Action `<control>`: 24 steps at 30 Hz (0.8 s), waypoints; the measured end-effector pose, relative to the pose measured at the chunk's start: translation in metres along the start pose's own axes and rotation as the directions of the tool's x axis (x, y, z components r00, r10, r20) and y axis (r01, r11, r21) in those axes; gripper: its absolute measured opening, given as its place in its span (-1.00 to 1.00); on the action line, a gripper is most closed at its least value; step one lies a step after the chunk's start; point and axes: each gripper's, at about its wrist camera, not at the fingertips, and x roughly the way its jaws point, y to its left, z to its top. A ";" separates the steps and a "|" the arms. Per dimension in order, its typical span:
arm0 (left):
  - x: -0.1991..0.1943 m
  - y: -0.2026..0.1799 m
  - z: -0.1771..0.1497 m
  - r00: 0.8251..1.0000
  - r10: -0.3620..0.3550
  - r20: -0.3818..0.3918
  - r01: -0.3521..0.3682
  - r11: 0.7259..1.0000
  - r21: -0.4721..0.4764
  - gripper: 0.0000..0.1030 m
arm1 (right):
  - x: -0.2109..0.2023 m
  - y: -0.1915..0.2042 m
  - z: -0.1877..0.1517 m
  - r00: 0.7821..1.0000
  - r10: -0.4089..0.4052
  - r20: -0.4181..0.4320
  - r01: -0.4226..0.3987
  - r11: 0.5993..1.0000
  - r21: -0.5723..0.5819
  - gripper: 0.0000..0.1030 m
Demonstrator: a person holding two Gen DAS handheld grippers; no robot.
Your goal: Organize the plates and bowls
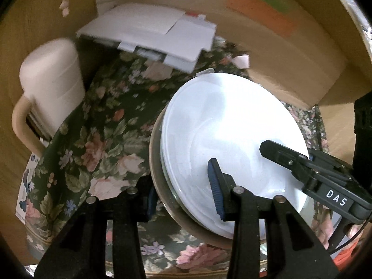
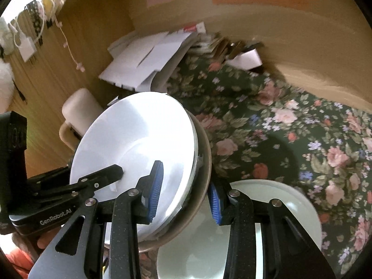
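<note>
Left wrist view: looks steeply down along its own tongs (image 1: 183, 200), close over the stack of plates (image 1: 232, 134) at its left edge. Right wrist view: same downward tilt, close at the stack's right edge. Both share the stack, the floral surface (image 2: 279, 125), white papers (image 1: 148, 32) and each other's tongs.

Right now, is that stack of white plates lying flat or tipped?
Tipped: the stack of white plates leans, clamped by both claws over the floral cloth.

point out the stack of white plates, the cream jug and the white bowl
stack of white plates (image 1: 232, 125), left wrist view, top plate's face
cream jug (image 1: 51, 88), left wrist view, body
white bowl (image 2: 300, 209), right wrist view, rim
</note>
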 end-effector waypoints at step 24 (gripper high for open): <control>-0.007 -0.082 -0.004 0.994 -0.106 0.001 0.105 0.984 0.146 -0.24 | -0.078 -0.053 -0.035 0.990 -0.092 0.106 0.078 0.989 0.125 -0.36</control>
